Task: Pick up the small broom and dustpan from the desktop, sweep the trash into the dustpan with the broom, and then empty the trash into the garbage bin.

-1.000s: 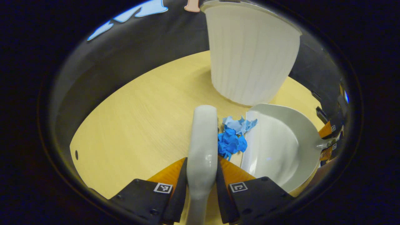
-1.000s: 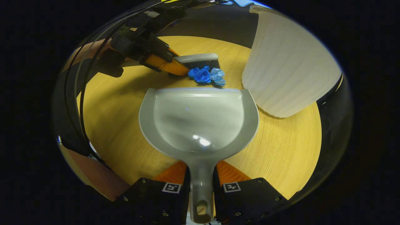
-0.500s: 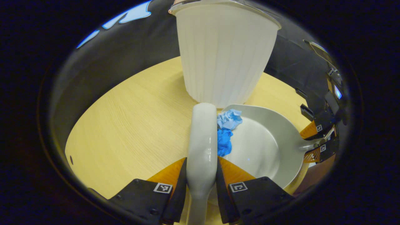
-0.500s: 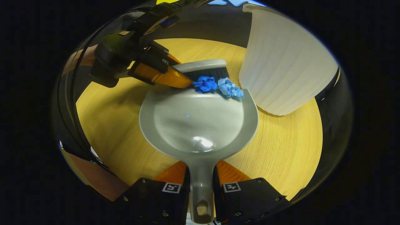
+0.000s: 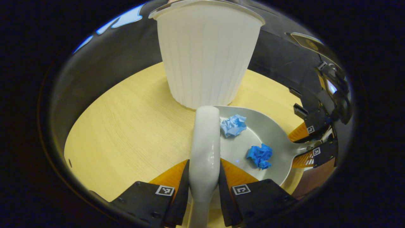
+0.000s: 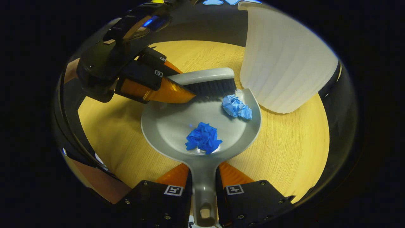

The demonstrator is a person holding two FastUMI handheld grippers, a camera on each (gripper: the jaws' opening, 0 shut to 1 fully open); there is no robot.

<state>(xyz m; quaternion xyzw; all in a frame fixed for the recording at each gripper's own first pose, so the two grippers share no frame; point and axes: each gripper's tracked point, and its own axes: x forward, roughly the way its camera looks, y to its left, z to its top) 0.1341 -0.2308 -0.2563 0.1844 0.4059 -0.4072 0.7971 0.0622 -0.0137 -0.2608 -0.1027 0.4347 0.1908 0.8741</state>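
A pale wooden desktop (image 6: pixel 284 152) is seen bearing a white ribbed garbage bin (image 6: pixel 284 63), which is stood upright at about one o'clock in the right gripper view and at twelve o'clock in the left gripper view (image 5: pixel 205 57). A grey dustpan (image 6: pixel 164 126) is laid flat on the desktop just beside the bin, its handle pinched between both fingers of the right gripper (image 6: pixel 204 190). The small broom (image 5: pixel 205 142) is clamped by its grey handle between the two fingers of the left gripper (image 5: pixel 204 190); its dark bristles (image 6: pixel 218 88) are set at the dustpan's open edge, at twelve o'clock in the right gripper view. Two wads of trash are held inside the pan: a dark blue crumpled paper (image 6: pixel 203 137) near the handle and a light blue crumpled paper (image 6: pixel 236 107) near the lip, at about one o'clock, the two well apart.
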